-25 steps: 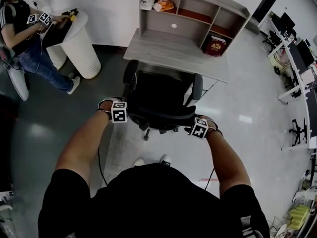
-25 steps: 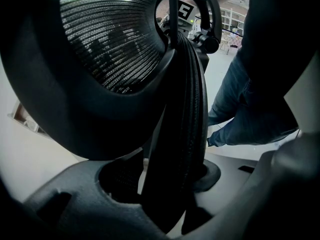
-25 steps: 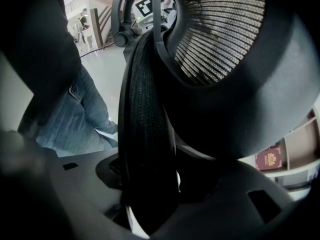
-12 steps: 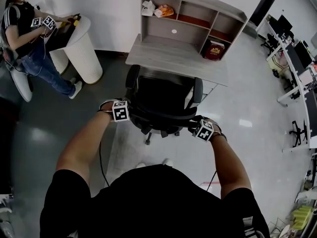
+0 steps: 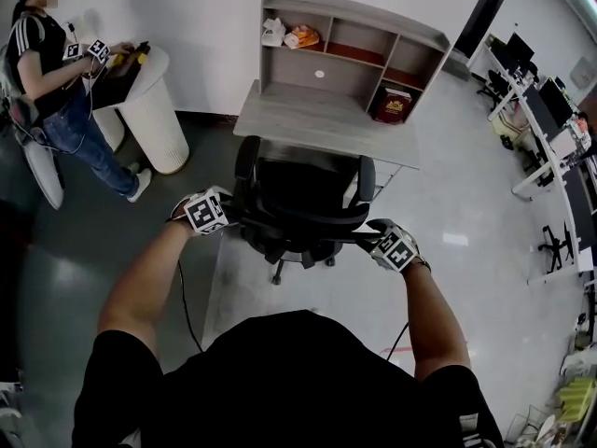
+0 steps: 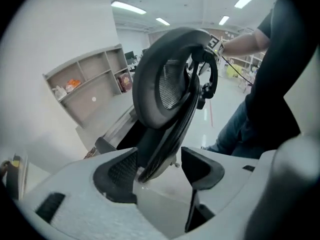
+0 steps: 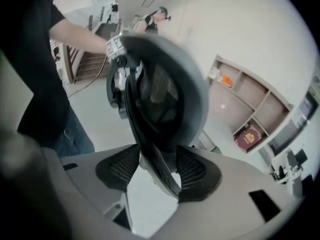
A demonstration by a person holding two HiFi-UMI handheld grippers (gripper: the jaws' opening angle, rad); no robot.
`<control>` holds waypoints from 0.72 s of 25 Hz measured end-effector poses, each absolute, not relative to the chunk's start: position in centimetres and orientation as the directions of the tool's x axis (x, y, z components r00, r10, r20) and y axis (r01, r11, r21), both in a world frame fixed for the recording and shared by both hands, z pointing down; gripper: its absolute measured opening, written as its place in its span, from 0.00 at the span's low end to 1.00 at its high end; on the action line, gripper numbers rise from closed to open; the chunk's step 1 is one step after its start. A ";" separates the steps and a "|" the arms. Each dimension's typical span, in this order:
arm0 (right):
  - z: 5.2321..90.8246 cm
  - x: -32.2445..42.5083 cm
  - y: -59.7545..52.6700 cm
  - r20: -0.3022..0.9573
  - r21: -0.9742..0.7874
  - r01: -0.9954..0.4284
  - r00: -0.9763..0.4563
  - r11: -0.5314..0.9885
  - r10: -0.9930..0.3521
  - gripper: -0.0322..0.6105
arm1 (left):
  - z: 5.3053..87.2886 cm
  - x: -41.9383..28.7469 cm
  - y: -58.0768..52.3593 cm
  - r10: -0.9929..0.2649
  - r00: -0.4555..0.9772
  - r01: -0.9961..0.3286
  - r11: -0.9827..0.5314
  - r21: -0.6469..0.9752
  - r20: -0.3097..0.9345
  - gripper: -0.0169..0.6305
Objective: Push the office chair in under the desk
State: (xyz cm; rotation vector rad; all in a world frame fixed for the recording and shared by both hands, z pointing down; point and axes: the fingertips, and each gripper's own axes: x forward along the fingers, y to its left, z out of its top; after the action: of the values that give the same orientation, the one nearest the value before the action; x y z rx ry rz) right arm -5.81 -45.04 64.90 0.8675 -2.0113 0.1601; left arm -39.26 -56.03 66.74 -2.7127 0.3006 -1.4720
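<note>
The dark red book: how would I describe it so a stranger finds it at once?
Find the grey desk against the white wall, behind the black office chair. Its shelf unit holds the dark red book in the lower right compartment. Unlike it, the white item and orange item sit upper left.

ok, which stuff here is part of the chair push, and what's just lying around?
In play: office chair, desk, left gripper, right gripper.
Lying about: red book and snack packets in the hutch, white ribbed stand, second person.
</note>
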 end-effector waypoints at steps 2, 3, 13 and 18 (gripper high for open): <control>62.8 -6.0 -45.0 0.751 0.219 -0.670 -0.348 0.709 -0.561 0.41 | 65.7 -39.2 -55.9 -0.206 0.580 -0.182 -0.976 -0.121 0.788 0.44; 61.8 -6.0 -45.0 0.732 0.225 -0.685 -0.350 0.693 -0.584 0.40 | 65.1 -39.1 -55.9 -0.215 0.603 -0.195 -0.974 -0.119 0.768 0.44; 52.4 -8.4 -45.2 0.515 0.300 -0.796 -0.329 0.525 -0.792 0.39 | 57.2 -37.6 -55.5 -0.317 0.772 -0.280 -0.948 -0.153 0.551 0.44; 51.0 -8.3 -44.7 0.453 0.270 -0.845 -0.312 0.462 -0.835 0.39 | 54.6 -36.3 -54.2 -0.352 0.807 -0.305 -0.936 -0.175 0.474 0.41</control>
State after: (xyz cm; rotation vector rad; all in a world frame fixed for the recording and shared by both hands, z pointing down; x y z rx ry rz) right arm -8.27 -44.68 50.96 1.3948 -2.1778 0.0244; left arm -36.28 -54.25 54.59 -2.9000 0.5282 -0.7881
